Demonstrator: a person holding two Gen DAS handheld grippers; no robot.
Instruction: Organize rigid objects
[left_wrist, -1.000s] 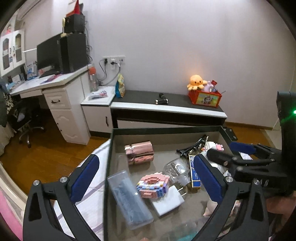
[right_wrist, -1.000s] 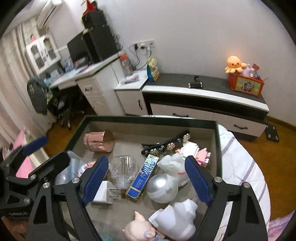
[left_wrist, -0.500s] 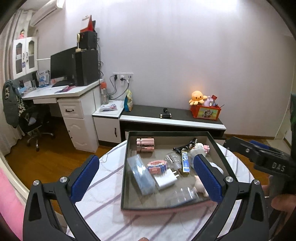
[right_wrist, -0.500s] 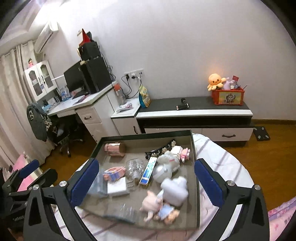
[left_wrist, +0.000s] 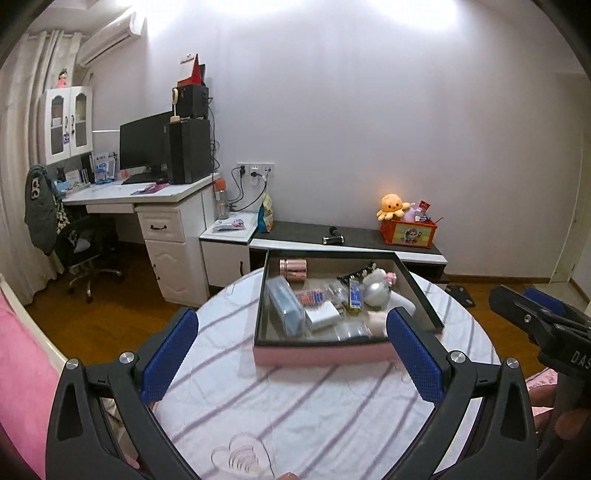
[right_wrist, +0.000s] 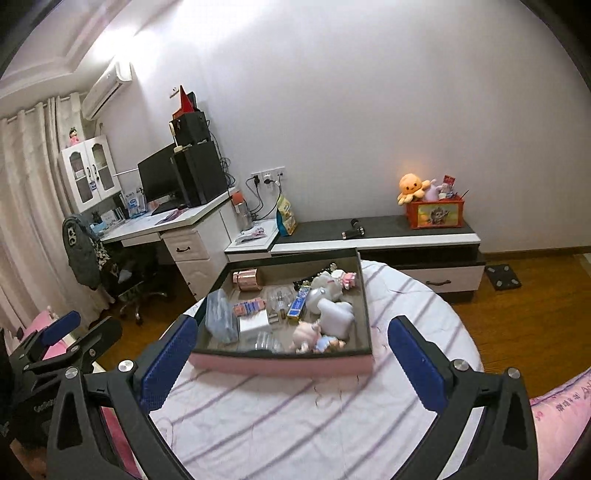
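A pink box with a dark rim (left_wrist: 321, 356) (right_wrist: 280, 365) stands on a round table with a striped white cloth (left_wrist: 295, 413) (right_wrist: 295, 413). It holds several small things: a rose-gold cylinder (left_wrist: 293, 266) (right_wrist: 246, 277), a clear case (left_wrist: 284, 310) (right_wrist: 221, 316), a white adapter (left_wrist: 322, 314) (right_wrist: 253, 319), a blue and yellow tube box (left_wrist: 355, 292) (right_wrist: 298, 303), a silver ball (left_wrist: 376, 293), white shapes and small dolls (right_wrist: 317, 338). My left gripper (left_wrist: 291, 356) and right gripper (right_wrist: 291, 363) are both open and empty, held back from the box above the cloth.
Behind the table stand a white desk with a monitor (left_wrist: 147, 147), an office chair (left_wrist: 85, 251) and a low black-topped cabinet (left_wrist: 351, 236) with an orange toy bin (left_wrist: 412, 230). A pink bed edge (left_wrist: 18, 369) lies at the left. Wooden floor surrounds the table.
Both grippers have pulled back and up from just over the box. The box, which filled the view, now sits small at the table's far side. Both stay open.
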